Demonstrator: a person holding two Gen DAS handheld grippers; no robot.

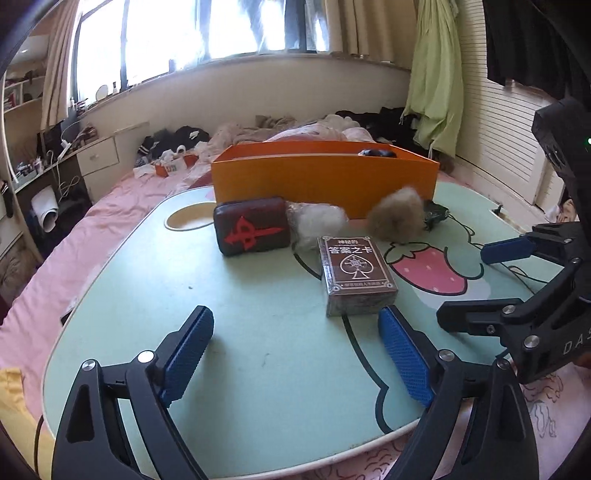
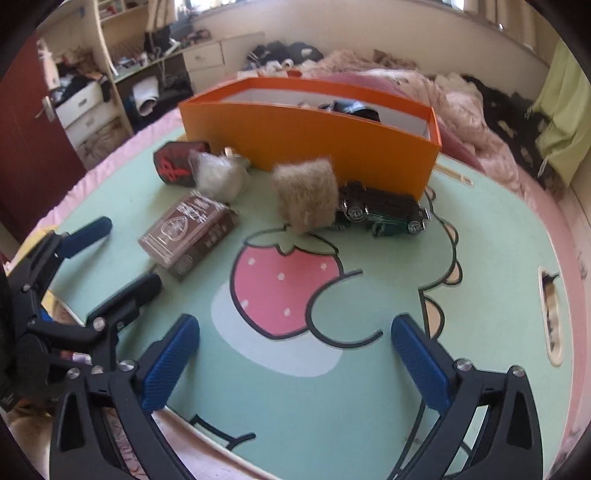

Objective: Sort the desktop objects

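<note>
The card box [image 1: 356, 277] lies just ahead of the released left gripper [image 1: 297, 354] fingers; only the right view shows the toy car [image 2: 384, 214], right gripper [image 2: 295, 360] spread empty

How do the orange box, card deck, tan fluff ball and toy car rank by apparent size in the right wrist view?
1. orange box, by far
2. card deck and tan fluff ball: look alike, and the deck sits nearer the camera, so no ranking
3. toy car, partly hidden behind the ball, so unsure

Sunlit window [image 1: 192, 29] above a pink bed [image 1: 122, 199], desk [image 1: 85, 151] alongside
</note>
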